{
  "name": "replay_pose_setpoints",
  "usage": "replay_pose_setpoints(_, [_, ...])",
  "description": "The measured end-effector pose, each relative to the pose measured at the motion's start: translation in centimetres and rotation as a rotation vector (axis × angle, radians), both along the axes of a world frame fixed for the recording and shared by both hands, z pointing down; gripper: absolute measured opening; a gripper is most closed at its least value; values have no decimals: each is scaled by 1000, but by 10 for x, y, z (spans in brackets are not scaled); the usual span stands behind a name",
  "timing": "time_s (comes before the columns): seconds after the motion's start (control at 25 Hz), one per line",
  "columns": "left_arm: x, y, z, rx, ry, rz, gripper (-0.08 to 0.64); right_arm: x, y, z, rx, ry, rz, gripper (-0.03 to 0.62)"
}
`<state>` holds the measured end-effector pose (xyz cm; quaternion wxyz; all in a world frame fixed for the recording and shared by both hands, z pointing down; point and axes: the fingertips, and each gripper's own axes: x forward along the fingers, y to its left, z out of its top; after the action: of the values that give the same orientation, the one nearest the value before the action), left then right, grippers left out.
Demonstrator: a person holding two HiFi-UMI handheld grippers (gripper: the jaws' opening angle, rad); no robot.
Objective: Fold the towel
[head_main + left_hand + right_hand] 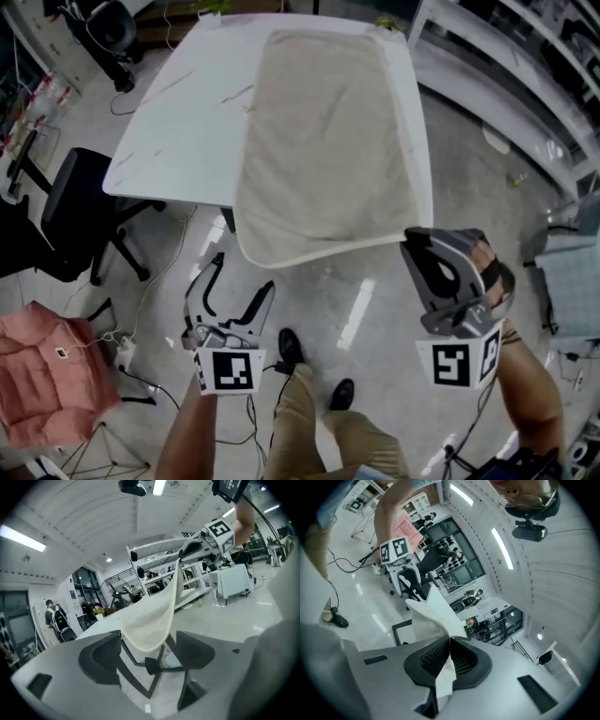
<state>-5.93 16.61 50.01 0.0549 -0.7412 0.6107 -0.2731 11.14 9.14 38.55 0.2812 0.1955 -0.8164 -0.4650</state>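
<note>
**At the table's near edge — one corner gripped, one loose**

Across the right half of the table the towel lies spread. Its near edge overhangs the front and sags lowest at its left corner. At the table's front right corner, the right gripper has its jaws pressed together on the towel's corner, and its own view shows cloth pinched between the ribbed pads. The left gripper hangs below the sagging left corner with jaws spread, touching nothing.

Risks, as judged:
- Raising the towel by one corner alone would likely drag it sideways across the table and skew it, giving a crooked fold.
- The pinch takes little cloth — a sharp tug could slip it free.
- The left jaws, if closed too low, may catch only the drooping hem or miss altogether.
- The overhanging weight could pull the towel towards the floor.
</note>
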Motion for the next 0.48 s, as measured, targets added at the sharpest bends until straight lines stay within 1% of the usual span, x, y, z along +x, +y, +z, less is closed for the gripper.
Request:
replay_pose_setpoints(0.12, [1, -8, 13, 30, -58, 11, 356, -1, -6, -13, -86, -44, 31, 21])
replay_pose_setpoints(0.24, [11, -15, 30, 46, -143, 37, 356, 1, -14, -22, -159, -82, 66, 21])
replay_pose_setpoints(0.32, [17, -19, 34, 58, -180, 49, 356, 2, -16, -25, -171, -87, 76, 21])
replay_pose_setpoints(0.48, [24, -29, 33, 86, -232, 84, 350, -5, -12, -31, -184, -84, 63, 21])
